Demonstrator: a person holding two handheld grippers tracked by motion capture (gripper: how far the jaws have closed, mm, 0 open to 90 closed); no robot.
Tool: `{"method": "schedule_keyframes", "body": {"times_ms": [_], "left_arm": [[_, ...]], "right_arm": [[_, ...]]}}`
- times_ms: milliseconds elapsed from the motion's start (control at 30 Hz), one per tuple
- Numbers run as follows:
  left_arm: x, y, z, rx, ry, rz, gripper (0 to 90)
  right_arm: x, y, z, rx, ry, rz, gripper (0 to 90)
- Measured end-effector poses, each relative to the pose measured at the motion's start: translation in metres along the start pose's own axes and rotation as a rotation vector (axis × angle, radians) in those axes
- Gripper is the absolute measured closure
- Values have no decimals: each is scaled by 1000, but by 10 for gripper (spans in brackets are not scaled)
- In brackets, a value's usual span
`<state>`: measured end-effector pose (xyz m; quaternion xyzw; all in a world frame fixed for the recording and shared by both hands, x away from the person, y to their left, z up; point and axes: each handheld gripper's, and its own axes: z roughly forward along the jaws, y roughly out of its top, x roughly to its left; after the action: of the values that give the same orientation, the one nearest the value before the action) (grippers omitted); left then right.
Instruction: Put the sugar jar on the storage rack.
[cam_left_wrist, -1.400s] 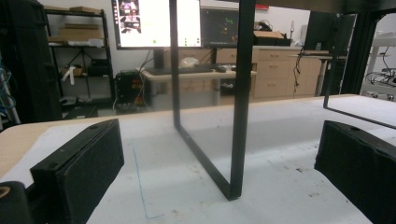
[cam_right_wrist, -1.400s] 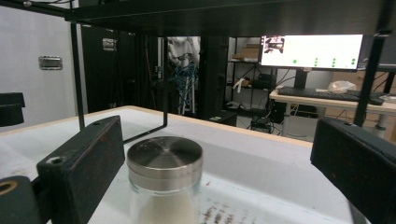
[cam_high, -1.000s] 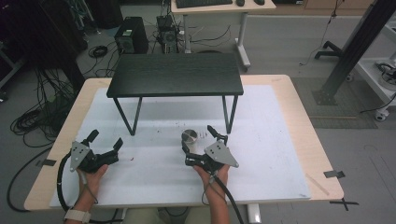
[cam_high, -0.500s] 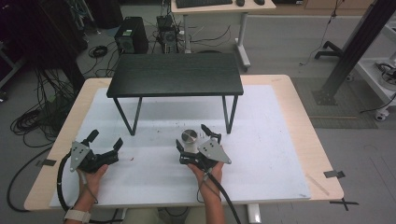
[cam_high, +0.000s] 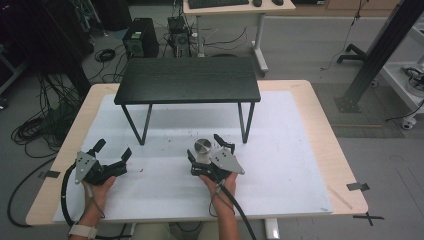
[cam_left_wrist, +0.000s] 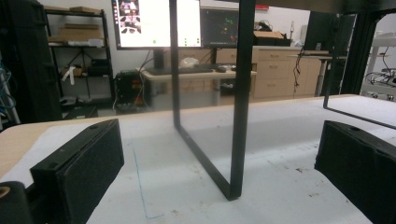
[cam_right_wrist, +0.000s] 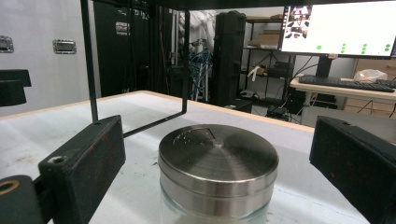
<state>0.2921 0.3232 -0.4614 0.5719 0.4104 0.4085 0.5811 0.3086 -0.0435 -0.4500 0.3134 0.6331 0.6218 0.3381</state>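
Two hand-held grippers wide apart, right hand-held gripper (cam_high: 206, 152) flanking steel-lidded jar (cam_high: 202, 149) without touching, left hand-held gripper (cam_high: 113, 150) holding nothing

Jar (cam_right_wrist: 217, 186): brushed metal lid (cam_right_wrist: 218, 156), clear glass body. Stand (cam_high: 187, 80): matt black wood-grain top, thin black metal legs. Table (cam_high: 320, 125): pale wood edge, scuffed white matt sheet.
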Motion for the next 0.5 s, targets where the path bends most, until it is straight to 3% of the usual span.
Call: {"method": "schedule_keyframes", "body": {"times_ms": [500], "left_arm": [[0,0,0,1,0,1,12]], "right_arm": [[0,-4,1,9,-7,6,38]]}}
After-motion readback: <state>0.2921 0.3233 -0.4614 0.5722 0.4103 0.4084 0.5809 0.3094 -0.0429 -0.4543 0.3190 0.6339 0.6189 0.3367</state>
